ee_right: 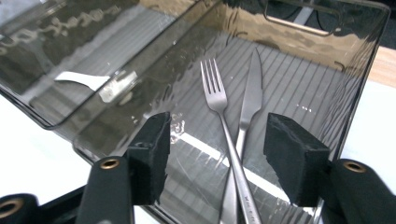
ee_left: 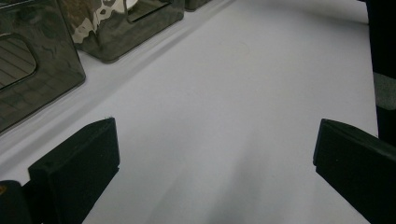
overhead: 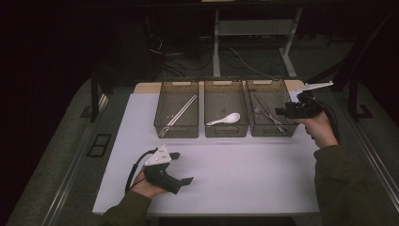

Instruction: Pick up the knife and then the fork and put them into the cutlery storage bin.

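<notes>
Three smoky clear bins stand in a row at the back of the white mat point(overhead: 235, 165). The right bin point(overhead: 251, 109) holds a metal fork point(ee_right: 217, 100) and a knife point(ee_right: 252, 93), crossed at their handles on its ribbed floor. My right gripper point(overhead: 282, 112) hovers over that bin's near end, and its jaws point(ee_right: 218, 128) stand open either side of the two handles without touching them. My left gripper point(overhead: 182, 167) rests low on the mat near the front left, open with nothing between its jaws point(ee_left: 215, 140).
The left bin point(overhead: 162, 110) holds a pair of chopsticks point(overhead: 181, 112). A white spoon point(overhead: 227, 118) lies in the middle bin point(overhead: 226, 133). Bare mat stretches between the bins and the front edge. Desk legs and cables fill the dark floor behind the table.
</notes>
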`<state>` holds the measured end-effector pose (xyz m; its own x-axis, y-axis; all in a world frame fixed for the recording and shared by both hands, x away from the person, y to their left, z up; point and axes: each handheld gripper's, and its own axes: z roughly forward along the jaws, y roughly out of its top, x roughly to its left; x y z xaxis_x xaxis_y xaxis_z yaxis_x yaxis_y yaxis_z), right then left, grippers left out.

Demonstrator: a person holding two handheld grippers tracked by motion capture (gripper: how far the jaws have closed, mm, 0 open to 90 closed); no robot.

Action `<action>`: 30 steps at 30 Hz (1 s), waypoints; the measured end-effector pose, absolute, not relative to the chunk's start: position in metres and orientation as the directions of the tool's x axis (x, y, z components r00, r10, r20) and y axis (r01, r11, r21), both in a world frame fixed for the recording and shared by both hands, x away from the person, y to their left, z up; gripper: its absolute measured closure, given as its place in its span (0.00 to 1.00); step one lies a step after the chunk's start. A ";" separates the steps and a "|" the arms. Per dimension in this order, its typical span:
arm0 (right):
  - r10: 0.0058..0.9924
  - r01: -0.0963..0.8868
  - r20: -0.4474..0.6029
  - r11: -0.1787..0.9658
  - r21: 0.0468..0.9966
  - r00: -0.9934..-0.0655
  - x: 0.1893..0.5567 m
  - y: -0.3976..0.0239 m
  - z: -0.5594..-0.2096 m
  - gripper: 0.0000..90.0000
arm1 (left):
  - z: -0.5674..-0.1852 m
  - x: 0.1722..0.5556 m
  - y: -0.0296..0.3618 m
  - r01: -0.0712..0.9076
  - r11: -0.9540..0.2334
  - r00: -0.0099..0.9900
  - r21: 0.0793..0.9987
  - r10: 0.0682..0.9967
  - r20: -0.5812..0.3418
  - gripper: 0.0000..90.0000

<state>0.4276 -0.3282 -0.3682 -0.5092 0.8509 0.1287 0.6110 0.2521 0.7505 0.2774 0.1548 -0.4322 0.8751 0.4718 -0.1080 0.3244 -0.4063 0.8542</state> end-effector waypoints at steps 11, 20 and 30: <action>0.831 0.556 0.114 0.255 0.791 -0.544 0.408 -0.323 -0.368 0.37 | -0.433 0.280 0.155 0.327 -0.412 0.878 0.851 0.465 -0.112 0.00; 0.827 0.509 0.102 0.238 0.827 -0.553 0.393 -0.316 -0.369 0.29 | -0.433 0.281 0.156 0.321 -0.415 0.881 0.851 0.460 -0.108 0.00; 0.794 0.461 0.071 0.274 0.844 -0.603 0.374 -0.298 -0.375 0.23 | -0.433 0.280 0.156 0.324 -0.415 0.881 0.851 0.460 -0.111 0.00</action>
